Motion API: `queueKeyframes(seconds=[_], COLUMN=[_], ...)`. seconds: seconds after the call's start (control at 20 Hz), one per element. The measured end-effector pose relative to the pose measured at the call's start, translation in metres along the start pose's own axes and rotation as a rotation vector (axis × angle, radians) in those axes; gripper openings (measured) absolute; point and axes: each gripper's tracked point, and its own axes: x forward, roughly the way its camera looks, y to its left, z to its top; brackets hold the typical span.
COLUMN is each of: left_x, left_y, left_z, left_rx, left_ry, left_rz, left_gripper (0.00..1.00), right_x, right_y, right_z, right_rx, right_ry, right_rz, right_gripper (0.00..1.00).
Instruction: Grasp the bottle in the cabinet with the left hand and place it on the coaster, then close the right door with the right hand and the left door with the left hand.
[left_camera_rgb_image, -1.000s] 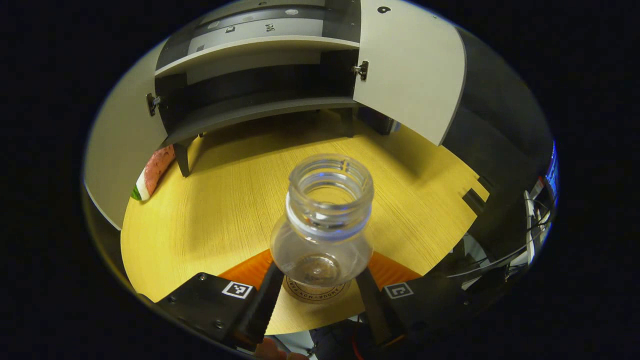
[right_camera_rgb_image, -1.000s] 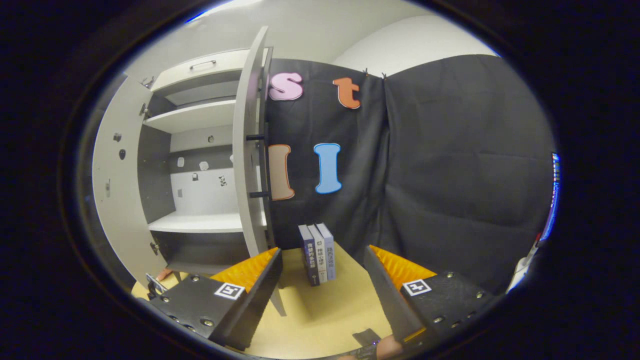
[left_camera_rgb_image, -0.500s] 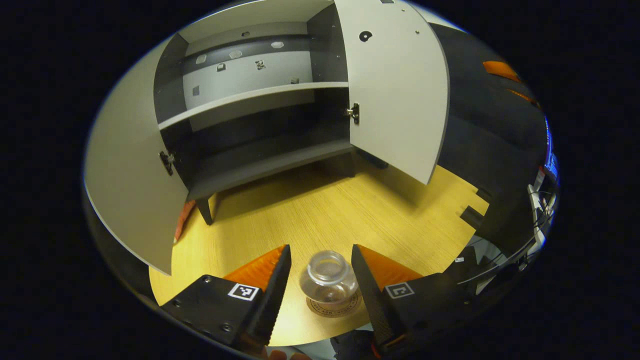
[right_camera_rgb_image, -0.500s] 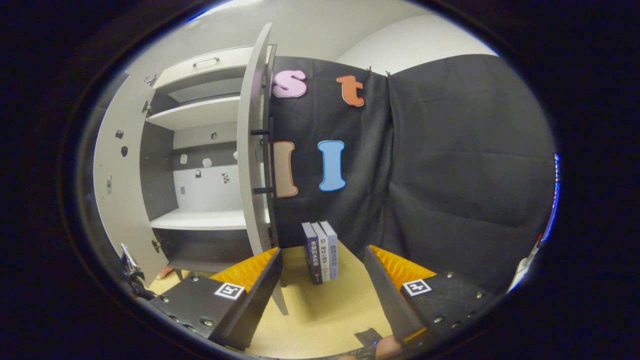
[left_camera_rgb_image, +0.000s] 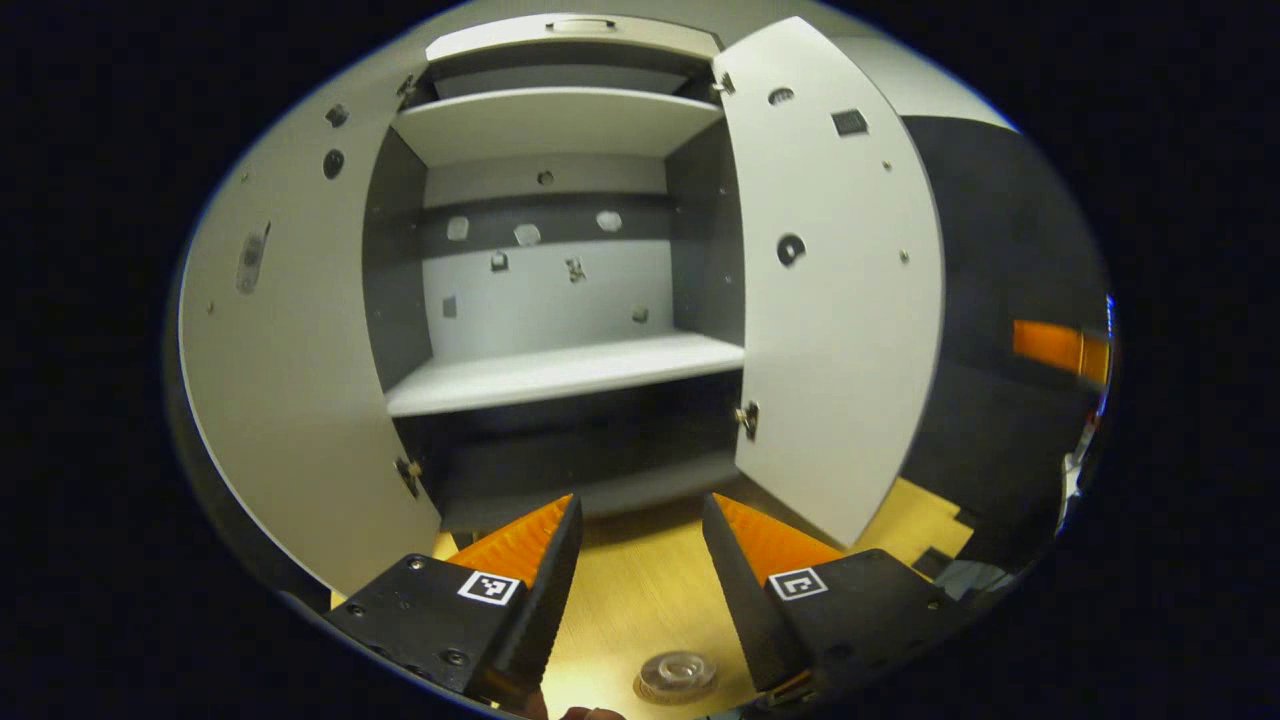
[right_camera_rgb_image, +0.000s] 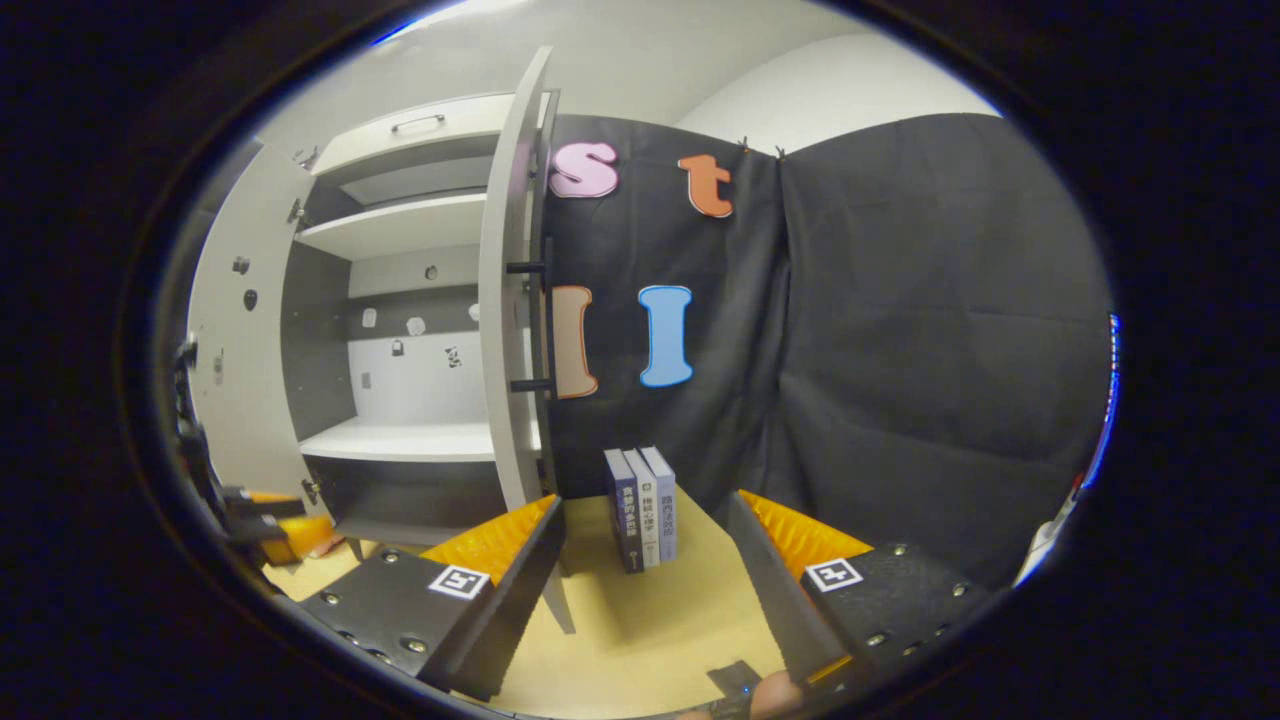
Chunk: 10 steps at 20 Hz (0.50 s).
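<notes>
A clear, capless bottle (left_camera_rgb_image: 678, 670) stands on the round coaster (left_camera_rgb_image: 646, 689) at the bottom edge of the left gripper view, below and behind my fingertips. My left gripper (left_camera_rgb_image: 640, 500) is open, holds nothing and faces the grey cabinet (left_camera_rgb_image: 560, 370). Both cabinet doors are swung open: the left door (left_camera_rgb_image: 290, 380) and the right door (left_camera_rgb_image: 840, 300). In the right gripper view my right gripper (right_camera_rgb_image: 645, 500) is open and holds nothing. It sits just right of the right door (right_camera_rgb_image: 508, 300), seen edge-on with its dark bar handle (right_camera_rgb_image: 546, 325). The left gripper (right_camera_rgb_image: 245, 510) shows at the far left.
Three upright books (right_camera_rgb_image: 642, 505) stand on the yellow wooden table (right_camera_rgb_image: 650, 620) beside the right door, straight ahead of the right gripper. The cabinet shelves (left_camera_rgb_image: 560, 372) hold nothing. Black cloth walls the booth behind and to the right.
My left gripper let go of the bottle, which stays on the coaster, then rose and tilted up toward the cabinet. It has come into the right gripper view at the left edge. The right gripper barely moved.
</notes>
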Motion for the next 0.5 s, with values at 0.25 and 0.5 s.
queueKeyframes(seconds=[0.25,0.5], left_x=[-0.011,-0.054], left_y=[0.030,0.067], left_z=[0.113,0.153], left_rx=[-0.067,-0.125], left_ry=[-0.224,-0.303], left_rz=[0.125,0.258], left_gripper=[0.90,0.98], right_x=[0.018,0.052], right_y=[0.002,0.009], right_z=[0.025,0.053], right_rx=[-0.006,0.002], right_ry=[-0.057,-0.097], right_rz=[0.010,0.050], right_gripper=[0.99,0.99])
